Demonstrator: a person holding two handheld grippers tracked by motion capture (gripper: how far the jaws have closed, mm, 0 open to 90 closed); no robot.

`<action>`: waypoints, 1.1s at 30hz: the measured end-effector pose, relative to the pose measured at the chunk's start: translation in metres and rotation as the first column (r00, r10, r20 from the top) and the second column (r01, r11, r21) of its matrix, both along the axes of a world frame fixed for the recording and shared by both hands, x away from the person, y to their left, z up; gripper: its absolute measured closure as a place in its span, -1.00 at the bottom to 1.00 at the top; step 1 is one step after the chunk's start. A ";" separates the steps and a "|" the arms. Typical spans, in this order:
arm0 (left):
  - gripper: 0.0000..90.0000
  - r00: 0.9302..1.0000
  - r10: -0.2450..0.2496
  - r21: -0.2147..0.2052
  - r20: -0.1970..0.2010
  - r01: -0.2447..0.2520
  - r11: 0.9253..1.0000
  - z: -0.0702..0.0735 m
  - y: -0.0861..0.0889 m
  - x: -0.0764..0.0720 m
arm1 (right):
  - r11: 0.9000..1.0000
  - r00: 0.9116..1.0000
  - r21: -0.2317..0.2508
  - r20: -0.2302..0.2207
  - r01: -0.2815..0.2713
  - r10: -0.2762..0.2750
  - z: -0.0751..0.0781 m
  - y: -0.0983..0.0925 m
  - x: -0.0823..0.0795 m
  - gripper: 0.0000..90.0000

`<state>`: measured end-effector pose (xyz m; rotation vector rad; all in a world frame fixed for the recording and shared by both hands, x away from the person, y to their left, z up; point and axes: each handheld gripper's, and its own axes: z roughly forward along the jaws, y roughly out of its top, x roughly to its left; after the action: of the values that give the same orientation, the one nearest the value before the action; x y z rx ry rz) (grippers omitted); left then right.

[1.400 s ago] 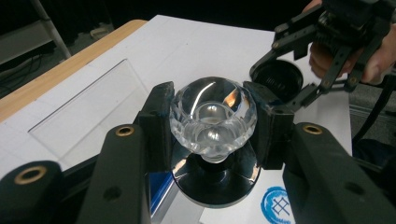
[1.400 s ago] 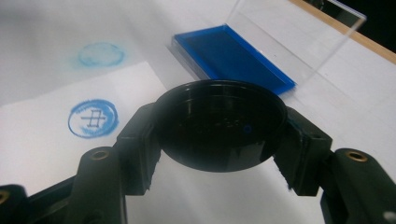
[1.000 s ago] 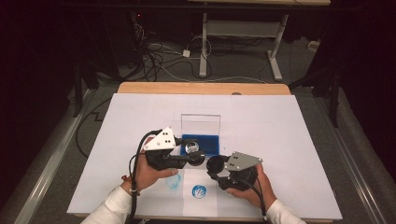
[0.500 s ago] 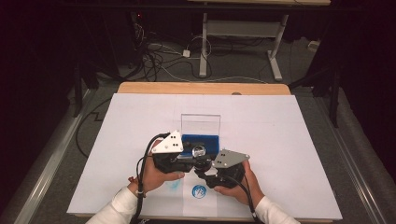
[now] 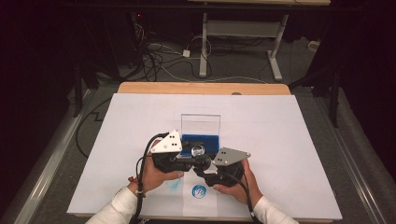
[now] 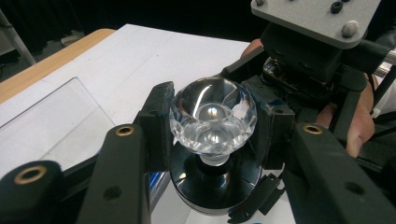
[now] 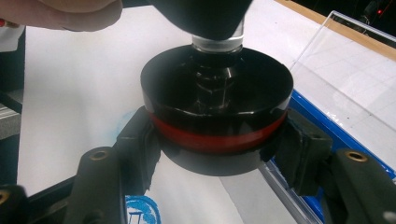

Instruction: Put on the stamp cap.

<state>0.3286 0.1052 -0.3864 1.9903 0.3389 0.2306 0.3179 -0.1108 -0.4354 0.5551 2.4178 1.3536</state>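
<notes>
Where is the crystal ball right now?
In the high view, the crystal ball sits centre-front, clamped by the left gripper, just before the blue box.

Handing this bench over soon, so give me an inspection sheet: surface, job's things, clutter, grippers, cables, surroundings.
Surface: white sheet over a wooden table, with a blue round printed mark near the front edge.
Job's things: clear faceted crystal ball on a black round base with a red band; blue tray with an upright clear lid behind them.
Clutter: nothing seen.
Grippers: left gripper has its fingers shut on the ball; right gripper has its fingers shut on the base.
Cables: one black cable trails from the left gripper.
Surroundings: loose floor cables and a white desk frame beyond the table.
</notes>
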 end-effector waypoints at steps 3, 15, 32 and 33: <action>0.21 1.000 -0.005 -0.002 -0.006 0.005 1.000 -0.002 -0.001 0.000 | 1.000 1.000 0.001 -0.001 -0.004 0.004 0.000 0.000 0.000 -0.14; 0.21 1.000 -0.006 -0.015 -0.015 0.006 1.000 -0.007 0.000 0.001 | 1.000 1.000 0.002 -0.027 -0.003 0.003 -0.002 -0.002 0.001 -0.14; 0.21 1.000 -0.008 -0.007 -0.002 0.008 1.000 -0.011 -0.002 -0.004 | 0.999 1.000 -0.039 -0.019 0.006 -0.007 -0.001 -0.001 -0.003 -0.14; 0.21 1.000 -0.010 -0.007 -0.002 0.010 1.000 -0.012 -0.002 -0.004 | 0.999 1.000 -0.038 -0.020 0.006 -0.007 -0.001 -0.001 -0.003 -0.14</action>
<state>0.3245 0.1032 -0.3979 1.9848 0.3308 0.2213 0.3152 -0.1120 -0.4363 0.5693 2.4504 1.3028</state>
